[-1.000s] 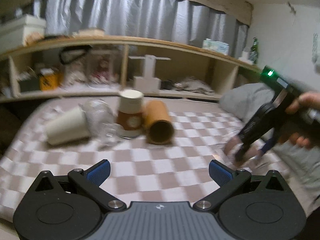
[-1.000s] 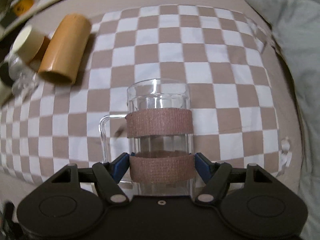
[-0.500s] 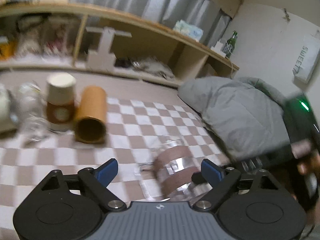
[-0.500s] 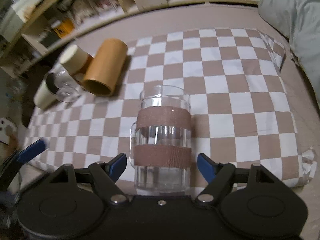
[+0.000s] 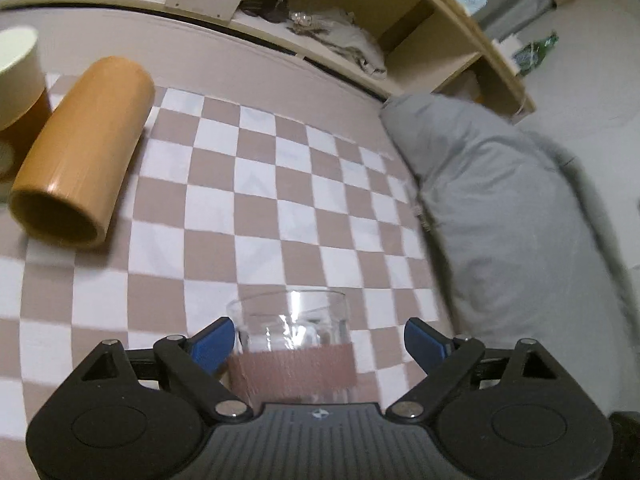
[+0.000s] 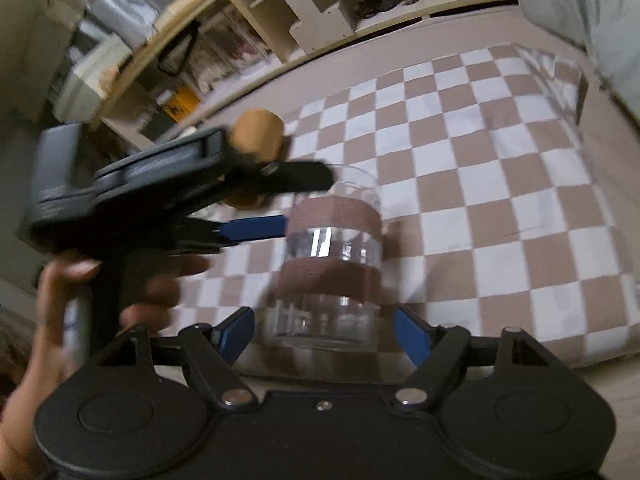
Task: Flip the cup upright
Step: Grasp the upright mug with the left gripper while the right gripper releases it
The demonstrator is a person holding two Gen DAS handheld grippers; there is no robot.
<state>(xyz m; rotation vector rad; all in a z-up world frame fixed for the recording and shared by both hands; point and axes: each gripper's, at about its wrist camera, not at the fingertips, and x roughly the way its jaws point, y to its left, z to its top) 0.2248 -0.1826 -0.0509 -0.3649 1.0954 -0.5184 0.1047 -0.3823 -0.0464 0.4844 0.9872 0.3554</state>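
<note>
In the left wrist view, the left gripper [image 5: 319,344] stood spread wide around the glass cup [image 5: 290,344], which stood upright between its blue fingers [image 5: 211,341]; the 9 o'clock finger was just beside the glass, possibly touching, and the 3 o'clock finger stood apart from it, so nothing was clamped. A brown band wrapped the cup's wall. The cup rested on the checkered cloth [image 5: 256,184], with an orange tube [image 5: 82,152] lying on its side toward 10 o'clock, a grey cushion [image 5: 512,208] at 3 o'clock, and a wooden shelf [image 5: 360,12] along 12 o'clock. In the right wrist view, the right gripper [image 6: 323,336] was likewise wide open, its fingers flanking the cup [image 6: 332,264] without clearly touching it. The cup stood upright near the cloth's [image 6: 500,184] near edge, wearing two brown bands. The left gripper [image 6: 260,208], blurred, reached in from 9 o'clock with one blue finger at the cup's upper band, held by a hand [image 6: 68,312].
</note>
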